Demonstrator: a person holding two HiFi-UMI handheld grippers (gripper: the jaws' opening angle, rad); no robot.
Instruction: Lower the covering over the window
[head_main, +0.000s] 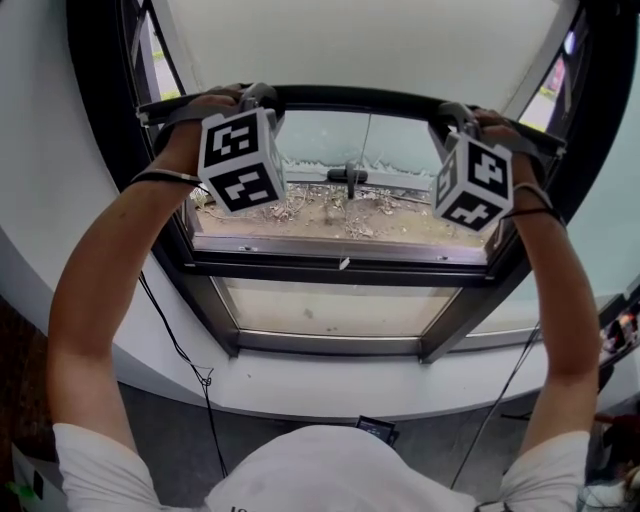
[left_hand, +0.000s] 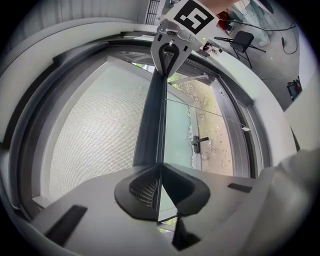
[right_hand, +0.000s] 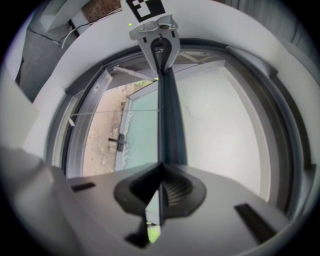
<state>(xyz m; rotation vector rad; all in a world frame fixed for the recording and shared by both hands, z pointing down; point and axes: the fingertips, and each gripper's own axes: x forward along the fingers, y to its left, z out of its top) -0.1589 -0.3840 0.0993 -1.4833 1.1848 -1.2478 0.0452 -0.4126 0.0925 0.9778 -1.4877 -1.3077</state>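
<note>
I am holding the left gripper (left_hand: 161, 172) clamped narrow on the dark bottom bar (head_main: 350, 98) of the white mesh covering (head_main: 360, 40), near the bar's left end. I am keeping the right gripper (right_hand: 161, 172) pinched on the same bar near its right end. The bar is lying level across the upper part of the window frame (head_main: 340, 268). The covering is hanging above it, leaving the glass below bare. Beyond the glass, a gritty ledge (head_main: 300, 205) and a dark handle (head_main: 347, 176) are showing.
</note>
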